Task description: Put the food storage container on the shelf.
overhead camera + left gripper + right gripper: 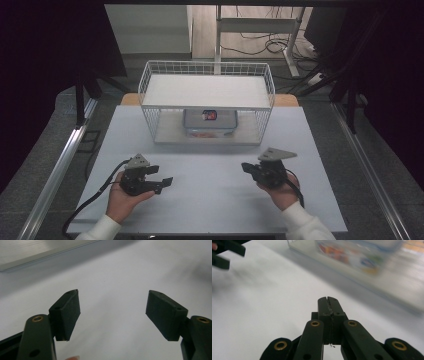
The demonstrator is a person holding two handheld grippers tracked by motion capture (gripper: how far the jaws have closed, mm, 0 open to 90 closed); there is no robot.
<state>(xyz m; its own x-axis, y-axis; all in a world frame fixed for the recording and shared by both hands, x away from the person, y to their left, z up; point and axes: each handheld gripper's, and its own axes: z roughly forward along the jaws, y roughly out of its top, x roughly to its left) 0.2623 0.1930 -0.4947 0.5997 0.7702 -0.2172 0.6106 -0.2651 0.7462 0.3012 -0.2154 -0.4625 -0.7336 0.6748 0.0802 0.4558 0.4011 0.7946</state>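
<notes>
A clear plastic box with colourful contents sits on the lower shelf of a white wire rack at the table's far middle. The same box appears blurred in the right gripper view. My left gripper rests low at the front left, pointing right, its jaws wide apart with nothing between them; its black pads frame bare white table. My right gripper is held at the front right, pointing left, jaws pressed together on nothing. Both stand well short of the rack.
The white table ends close behind the hands. The rack's upper shelf is bare. Black curtains flank both sides, with metal rails along the floor. Cables trail from both grippers.
</notes>
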